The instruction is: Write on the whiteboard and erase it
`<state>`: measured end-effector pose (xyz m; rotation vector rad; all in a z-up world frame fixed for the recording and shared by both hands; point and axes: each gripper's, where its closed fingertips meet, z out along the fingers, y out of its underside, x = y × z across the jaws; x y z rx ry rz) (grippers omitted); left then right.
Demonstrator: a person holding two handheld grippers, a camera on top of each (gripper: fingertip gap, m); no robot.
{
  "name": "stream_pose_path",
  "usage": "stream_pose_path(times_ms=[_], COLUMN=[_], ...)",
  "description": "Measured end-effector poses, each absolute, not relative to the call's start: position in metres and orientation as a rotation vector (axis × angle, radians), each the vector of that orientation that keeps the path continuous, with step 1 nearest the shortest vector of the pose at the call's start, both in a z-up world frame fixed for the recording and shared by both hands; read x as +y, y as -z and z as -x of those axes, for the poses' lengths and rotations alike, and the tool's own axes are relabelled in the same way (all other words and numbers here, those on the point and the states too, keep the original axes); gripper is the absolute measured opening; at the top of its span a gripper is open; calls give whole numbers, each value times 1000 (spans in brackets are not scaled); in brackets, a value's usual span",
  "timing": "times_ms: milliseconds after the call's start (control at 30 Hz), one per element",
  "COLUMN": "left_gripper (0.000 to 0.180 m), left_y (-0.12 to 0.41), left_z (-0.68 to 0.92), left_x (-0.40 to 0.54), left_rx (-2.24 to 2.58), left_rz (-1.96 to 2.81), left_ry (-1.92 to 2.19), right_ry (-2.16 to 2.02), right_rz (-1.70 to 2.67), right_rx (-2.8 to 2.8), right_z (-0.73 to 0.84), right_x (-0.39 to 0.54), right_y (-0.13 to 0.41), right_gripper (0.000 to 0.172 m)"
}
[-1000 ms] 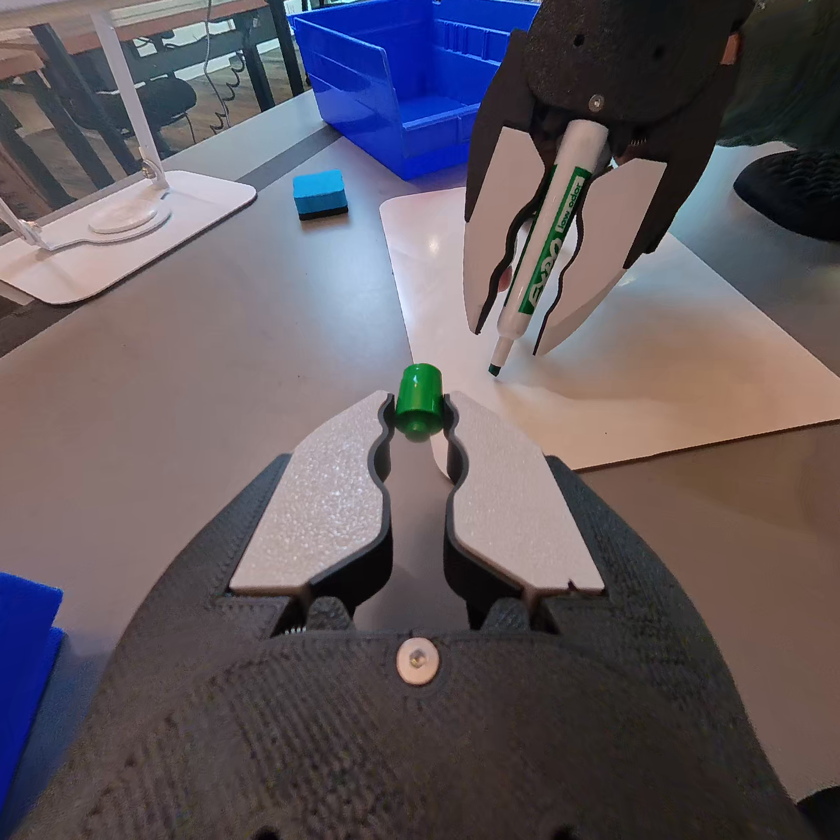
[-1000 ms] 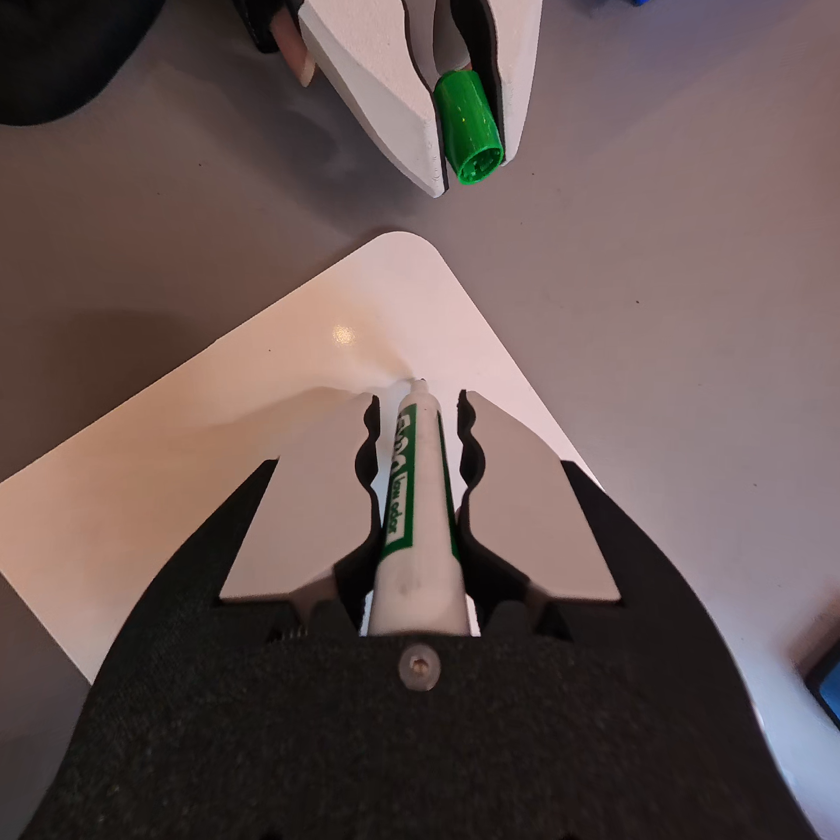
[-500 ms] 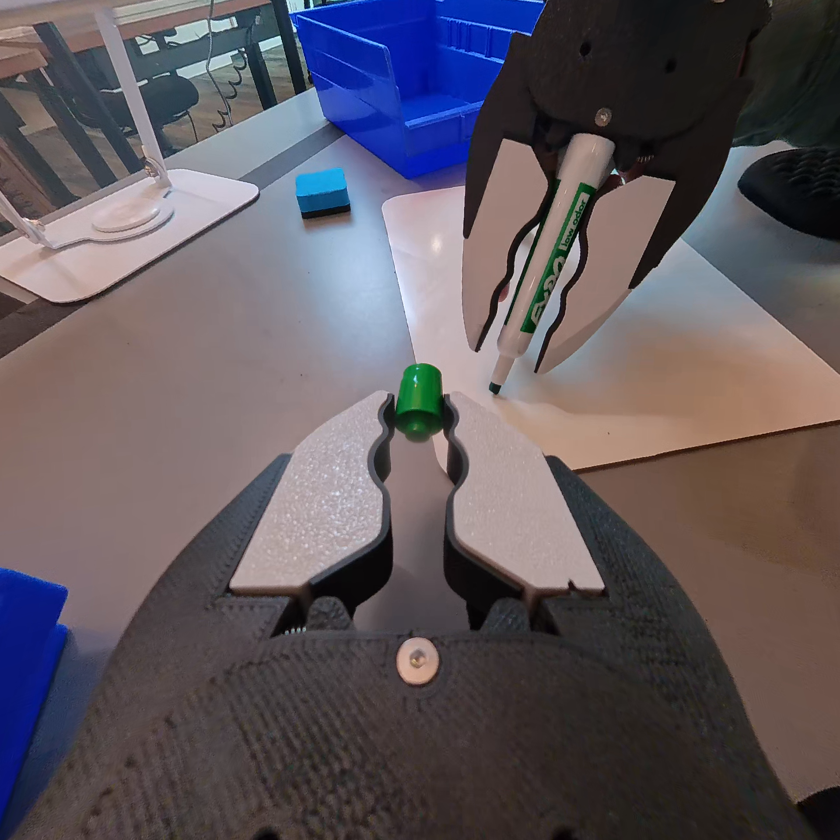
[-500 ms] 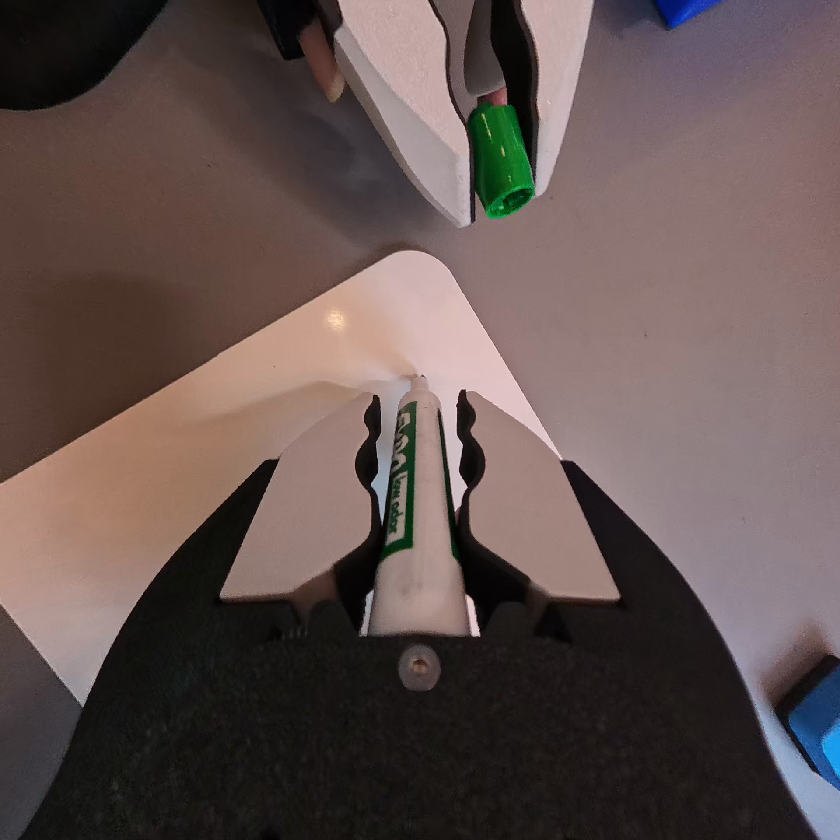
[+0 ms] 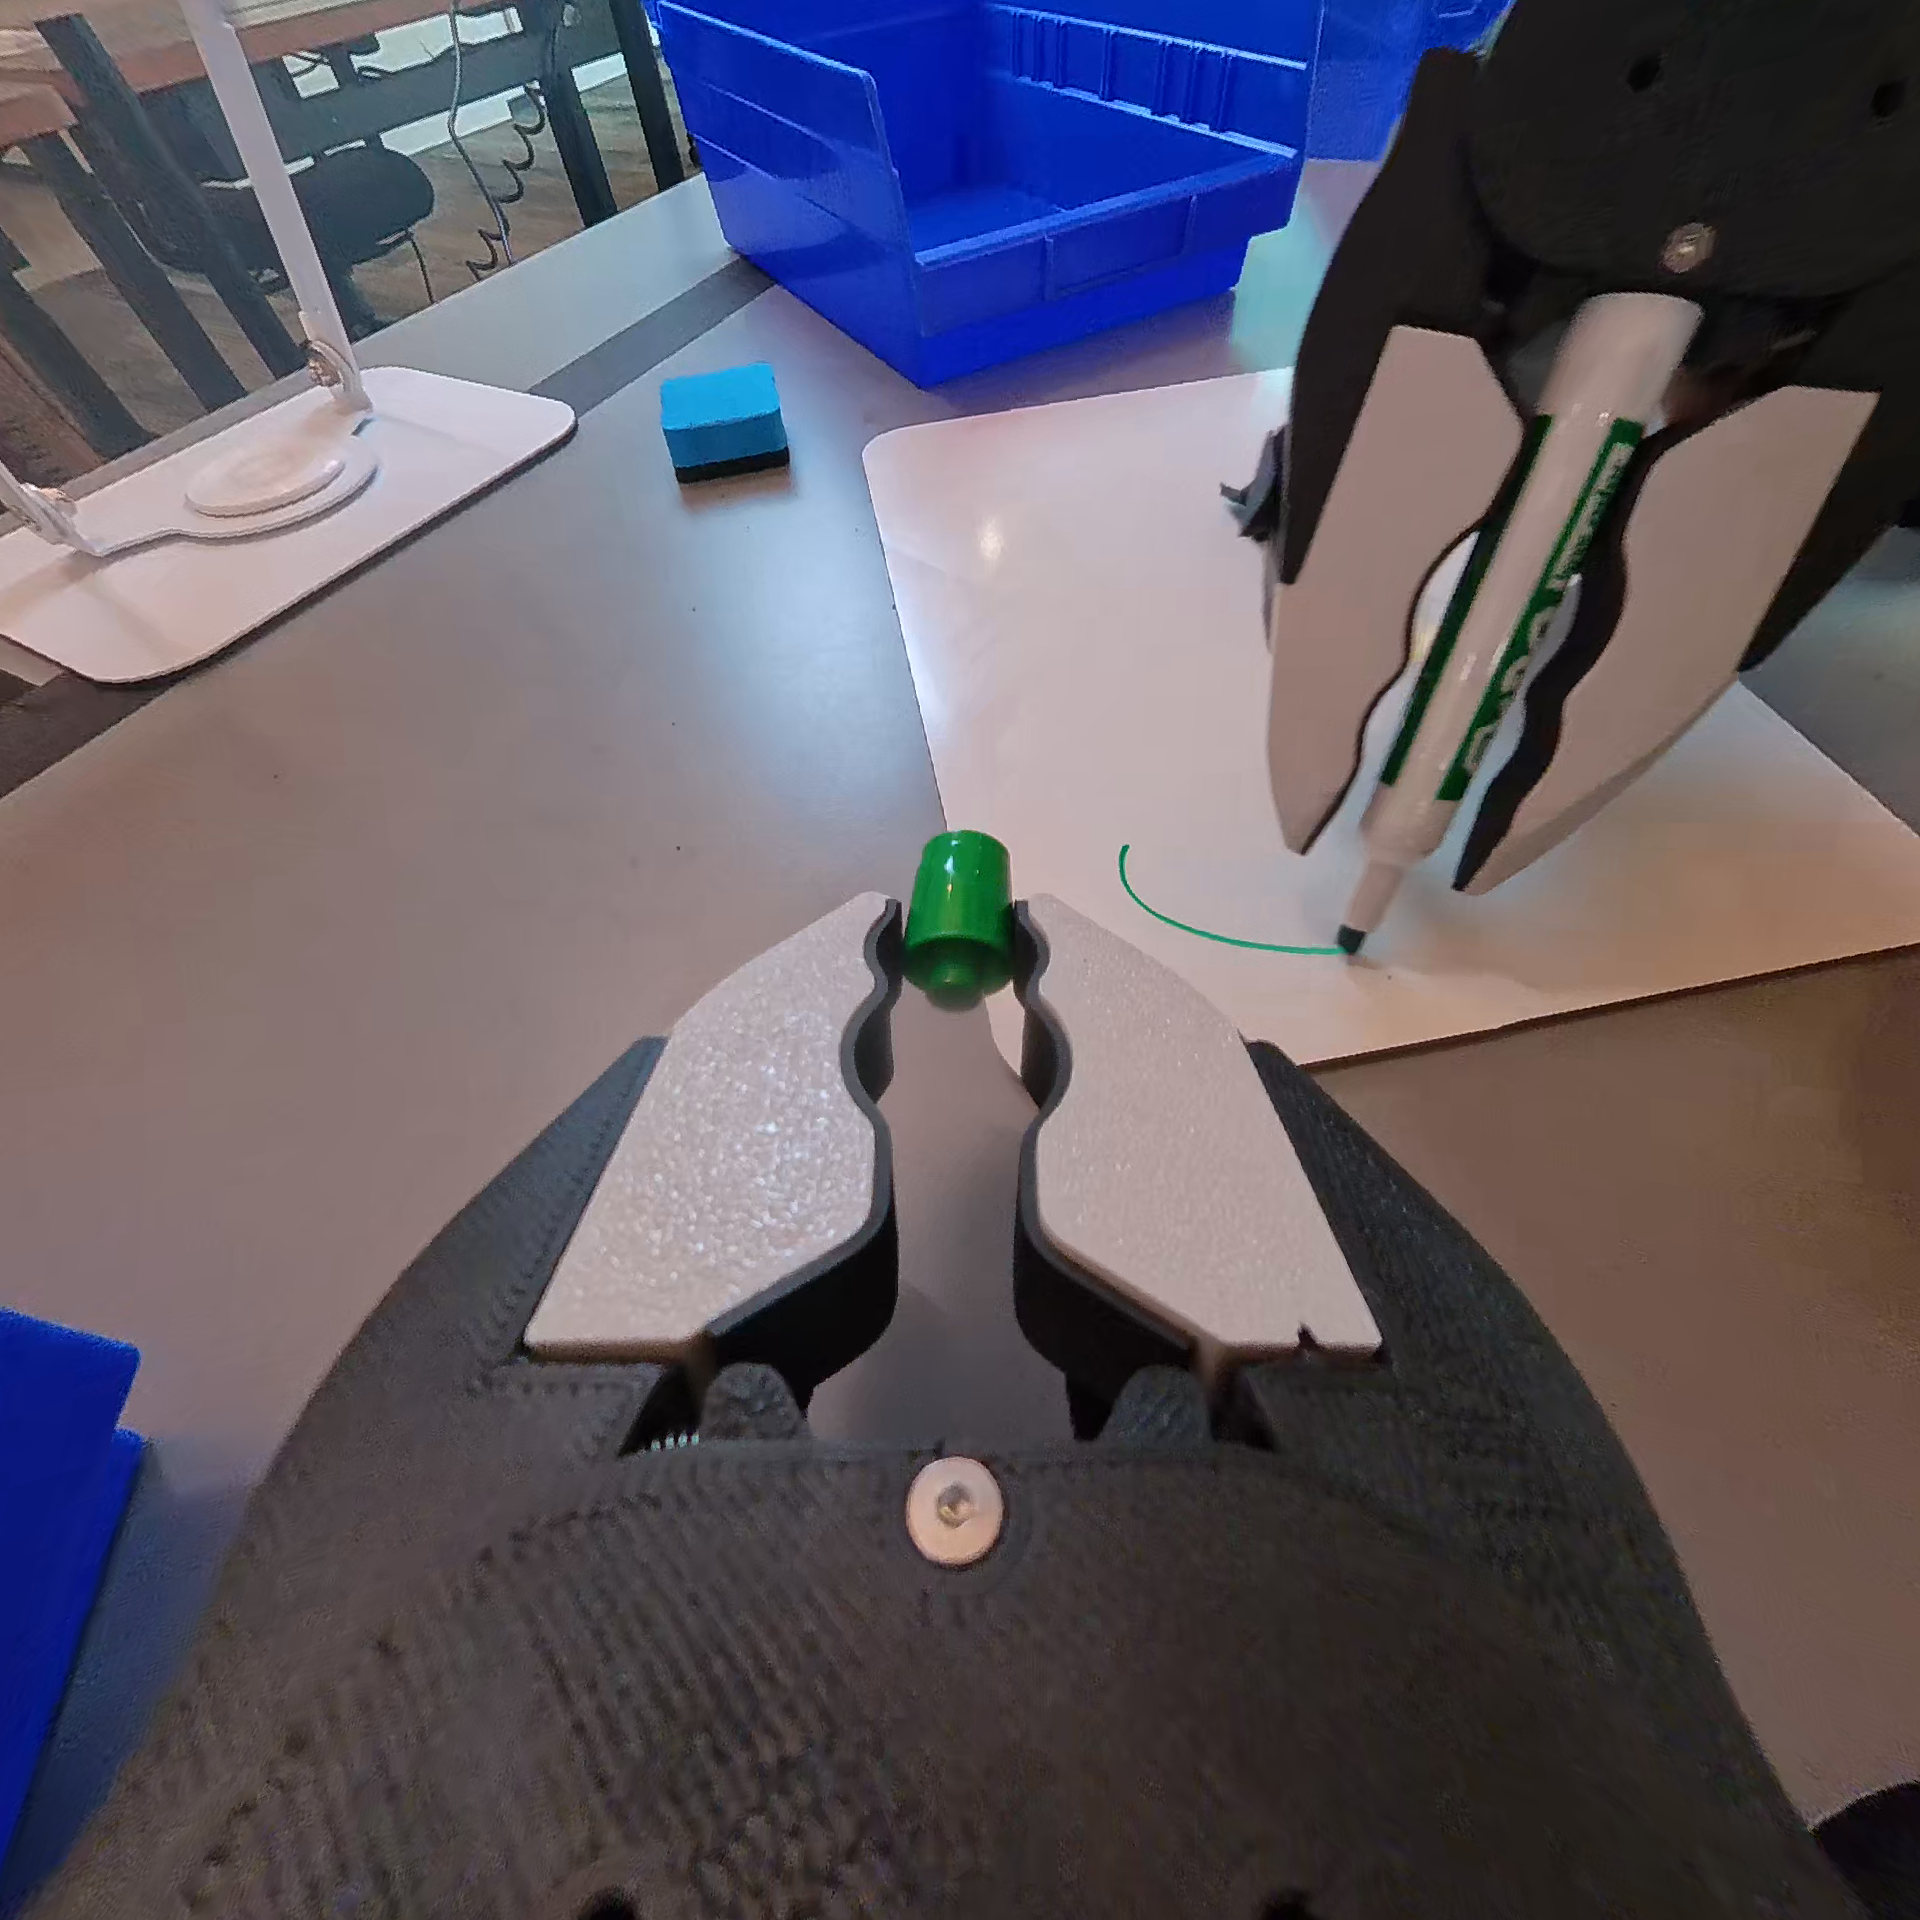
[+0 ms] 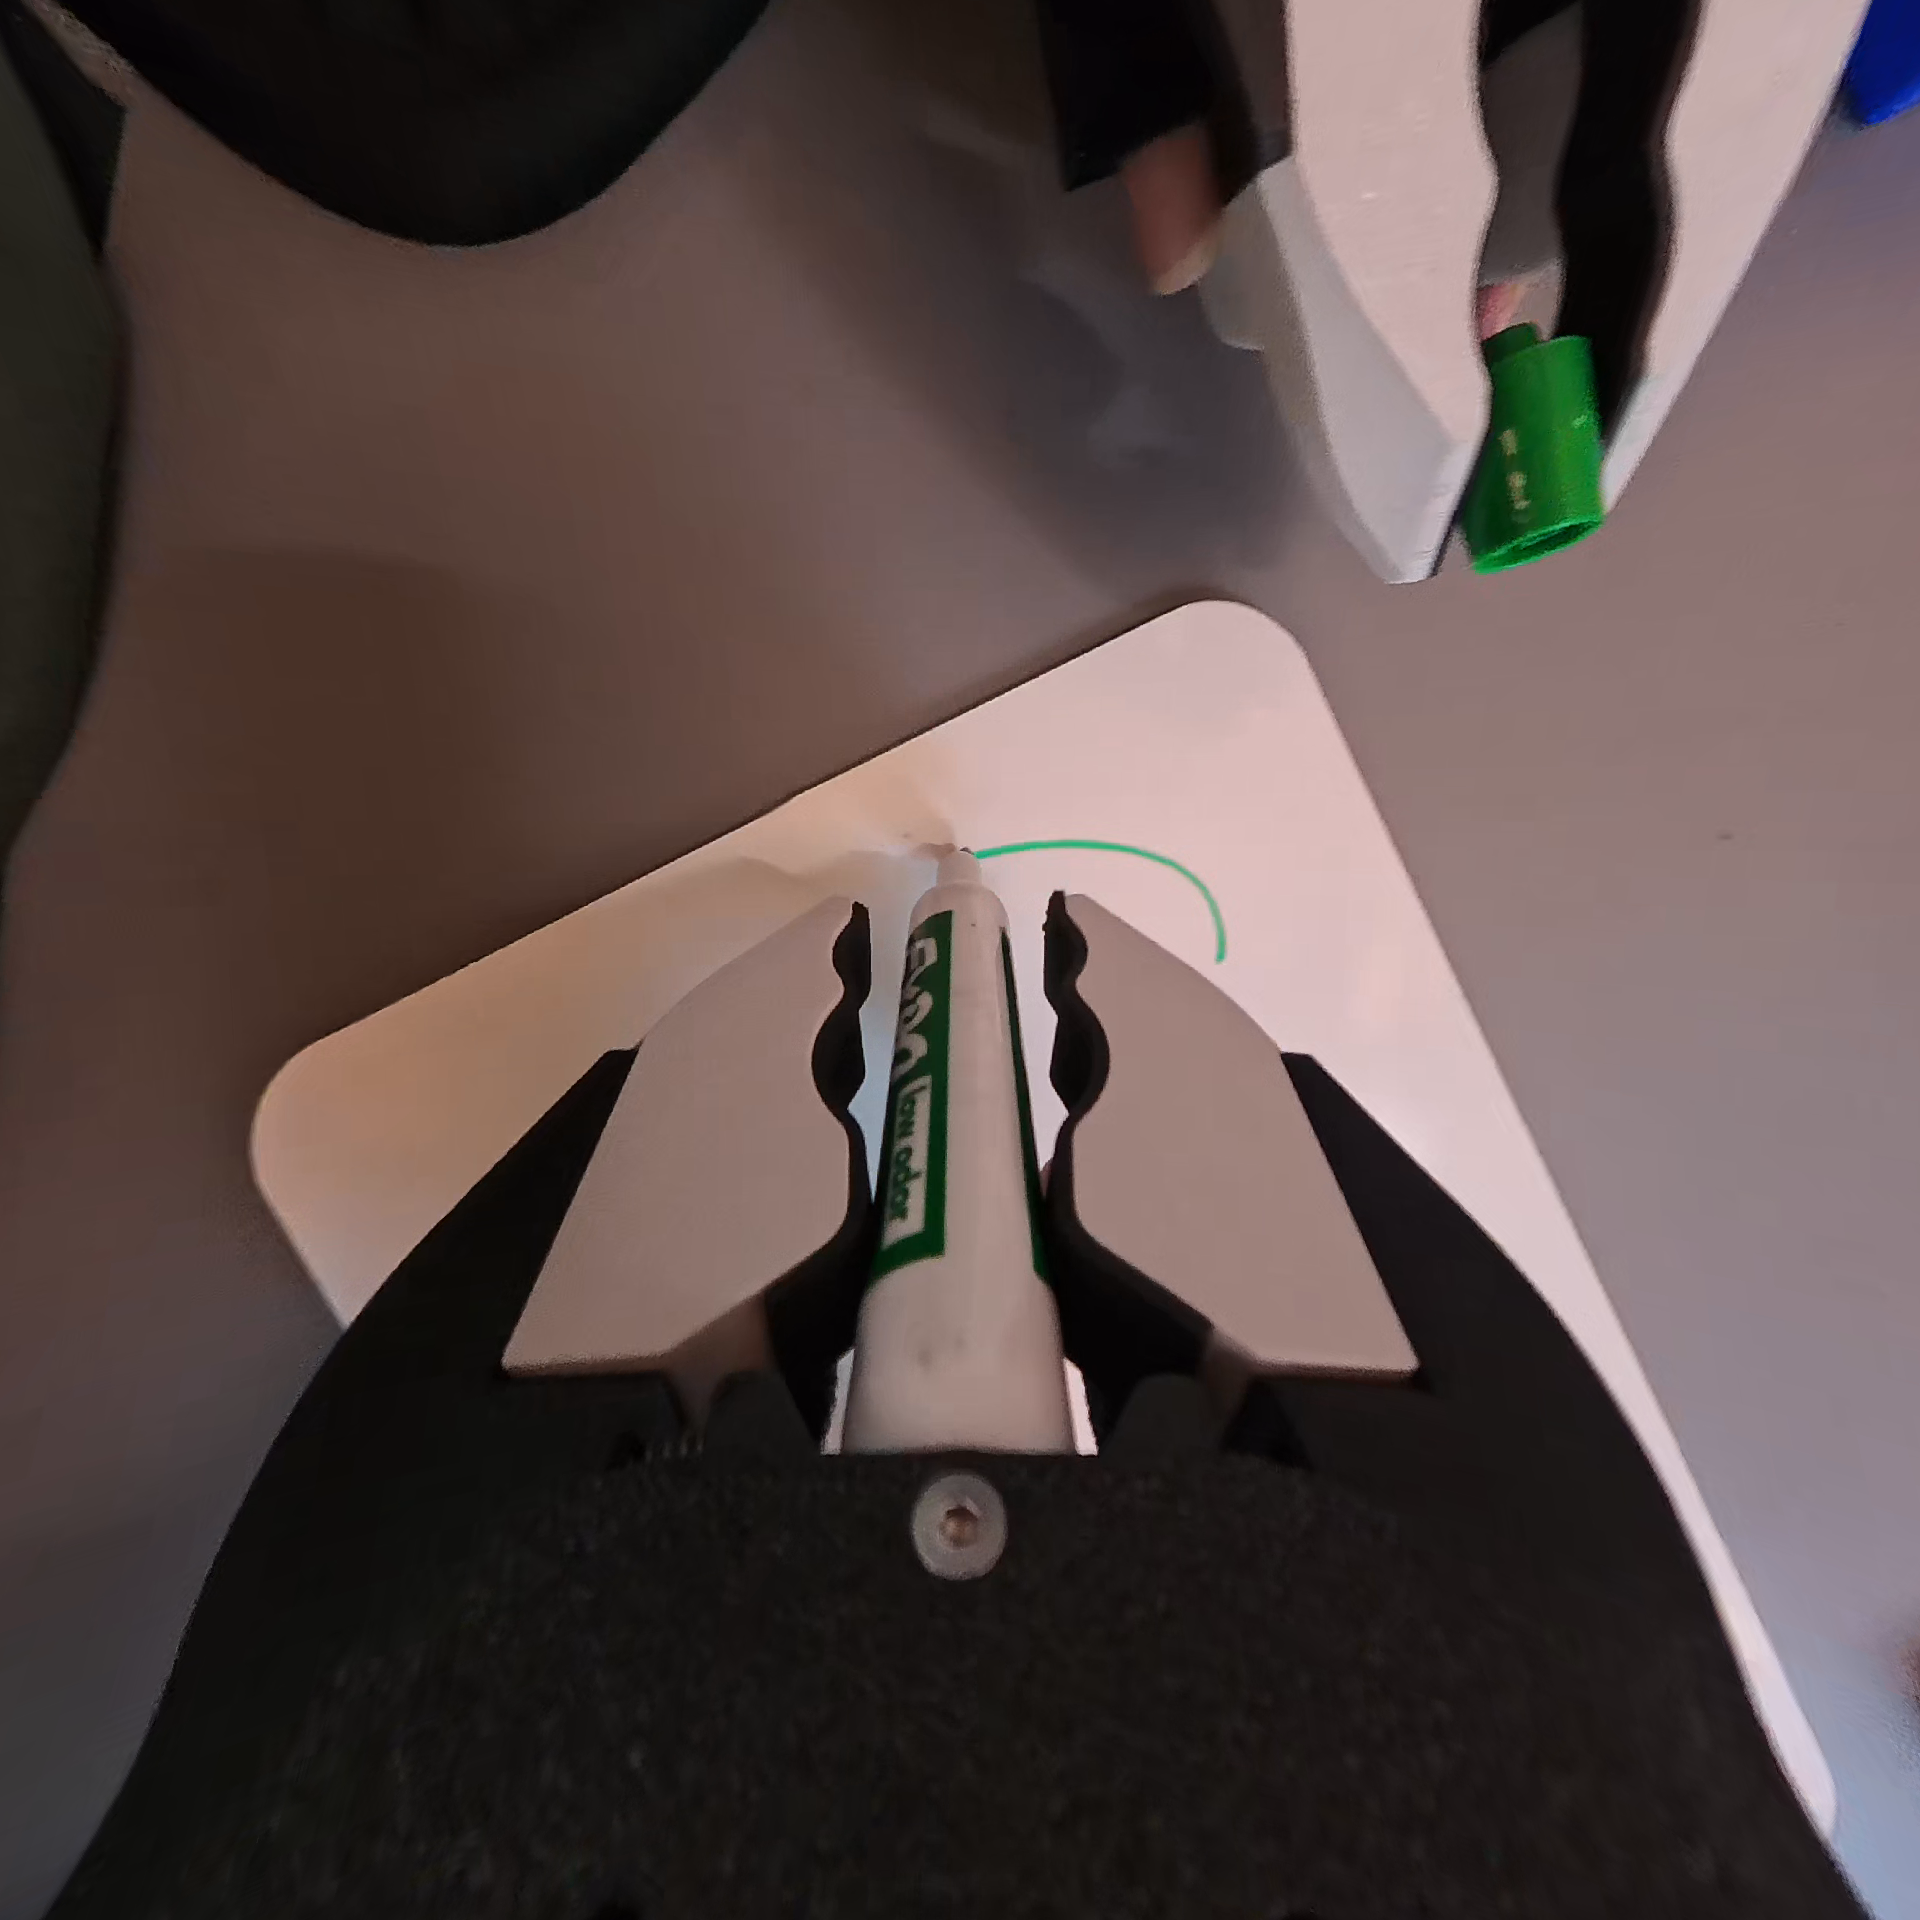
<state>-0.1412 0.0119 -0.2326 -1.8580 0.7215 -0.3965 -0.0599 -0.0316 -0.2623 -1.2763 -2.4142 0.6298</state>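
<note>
— While the right gripper (image 6: 951,914) clamped the marker (image 6: 961,1122) deep between its fingers, where was the tip?

— Down on the whiteboard (image 5: 1091,644), at the end of a green arc (image 5: 1195,930) near the board's front edge, barrel leaning back toward its gripper.

— And the left gripper (image 5: 956,914)?

— Clenched on the green cap (image 5: 958,894), over the grey table (image 5: 416,883) just off the board's corner.

— The eraser (image 5: 724,421)?

— Left of the board's far corner, beside the blue bin (image 5: 831,156), long side across. I judged the left gripper nearer it, though its fingers were full.
</note>
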Motion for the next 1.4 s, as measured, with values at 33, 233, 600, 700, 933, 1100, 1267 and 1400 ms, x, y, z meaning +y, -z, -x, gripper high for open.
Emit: stream_pose_path(times_ms=[33,233,600,700,933,1100,1267,1400], left_gripper=[20,20,20,20,20,20,20,20], left_y=[233,235,239,239,238,238,237,237], left_z=[141,141,138,138,139,139,139,138], left_x=[12,12,11,11,11,11,10,10], left_rx=[722,728,748,747,747,750,751,752], left_rz=[1859,1866,1876,1876,1873,1875,1873,1874], left_ry=[396,393,381,383,386,389,381,385], right_ry=[-629,-574,-448,-427,-410,-427,-441,-416], right_rz=[1276,1313,1413,1402,1380,1332,1331,1370], right_rx=[-2423,-2441,-2372,-2366,-2380,-2407,-2350,-2303], right_z=[55,24,5,12,26,31,33,27], right_x=[-35,-37,6,14,20,4,11,28], right_y=[262,263,264,264,264,264,251,245], right_gripper=[35,34,34,34,34,34,34,34])
